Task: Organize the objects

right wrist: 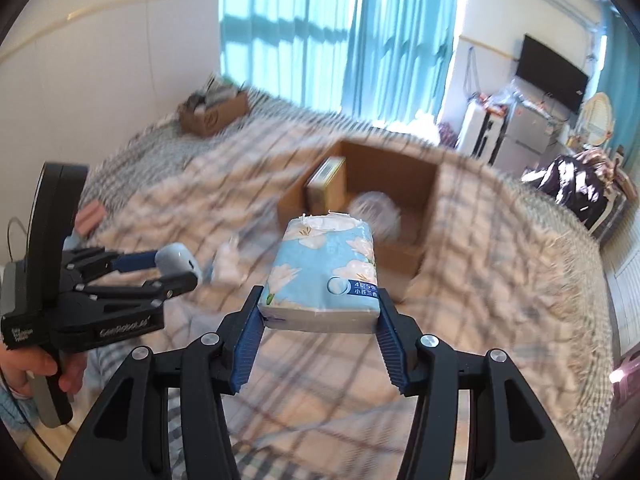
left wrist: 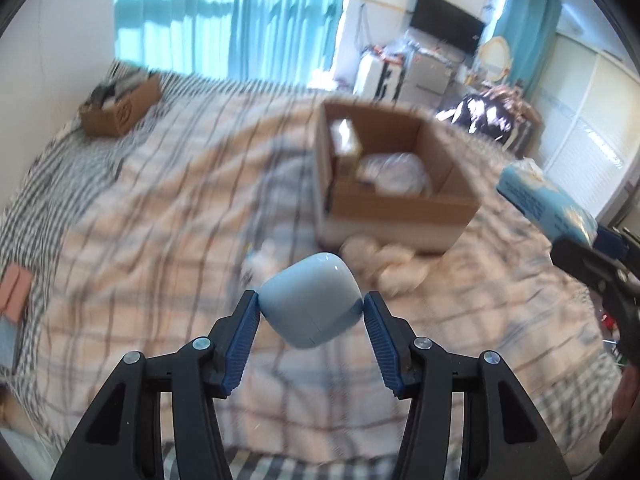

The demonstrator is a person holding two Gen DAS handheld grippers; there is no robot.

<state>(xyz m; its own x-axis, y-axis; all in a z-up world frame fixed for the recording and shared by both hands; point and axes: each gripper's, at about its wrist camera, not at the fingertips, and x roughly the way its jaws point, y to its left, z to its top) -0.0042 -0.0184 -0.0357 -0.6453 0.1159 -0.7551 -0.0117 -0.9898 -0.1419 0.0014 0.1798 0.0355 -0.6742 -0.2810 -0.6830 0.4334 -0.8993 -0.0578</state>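
My left gripper [left wrist: 311,305] is shut on a pale blue earbud case [left wrist: 310,300] and holds it above the plaid bedspread. It also shows in the right wrist view [right wrist: 176,268], at the left, with the case [right wrist: 178,260] between its fingers. My right gripper [right wrist: 320,306] is shut on a blue flowered tissue pack [right wrist: 324,270], held in the air short of an open cardboard box [right wrist: 416,260]. The pack also shows at the right edge of the left wrist view [left wrist: 544,200]. The box [left wrist: 400,208] holds a small carton [left wrist: 346,140] and a clear plastic bundle [left wrist: 396,172].
A second cardboard box [left wrist: 120,110] with clutter sits at the bed's far left corner. White fluffy items [left wrist: 380,260] lie on the bedspread in front of the open box. A pink flat object [left wrist: 14,290] lies at the left edge. Furniture and a TV stand beyond the bed.
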